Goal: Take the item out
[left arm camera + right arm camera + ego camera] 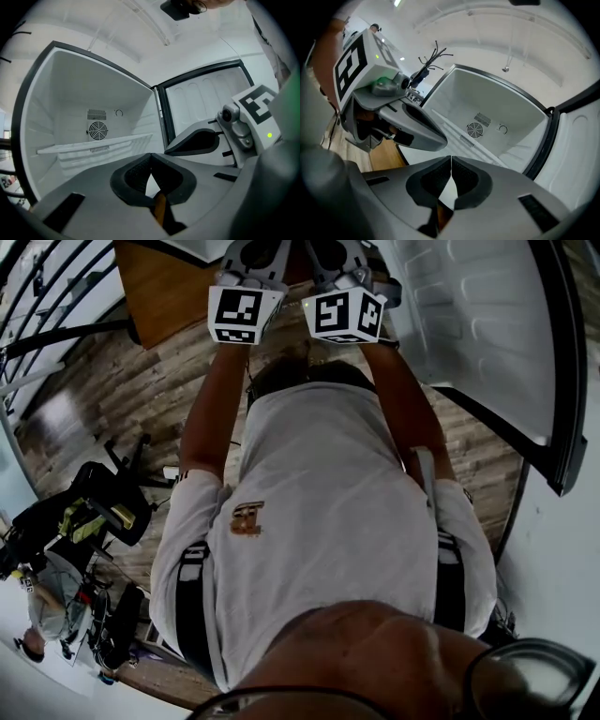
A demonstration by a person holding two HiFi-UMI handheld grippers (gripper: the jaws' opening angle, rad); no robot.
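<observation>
A white fridge compartment (70, 89) stands open in front of both grippers. I see only a wire shelf (93, 146) and a round fan vent (98, 131) inside it, and no item on the shelf. My left gripper (150, 155) is shut, its jaws meeting with nothing between them. My right gripper (451, 159) is shut and empty too, aimed at the same compartment (487, 101). The two are held side by side, their marker cubes (246, 313) (345, 315) close together at arm's length. The compartment floor below the shelf is hidden by the grippers.
The fridge door (478, 324) hangs open to the right, its moulded inner shelves bare. A wooden cabinet (169, 287) stands left of the fridge on a plank floor. A black chair (103, 502) and another person (42, 606) are behind at the left.
</observation>
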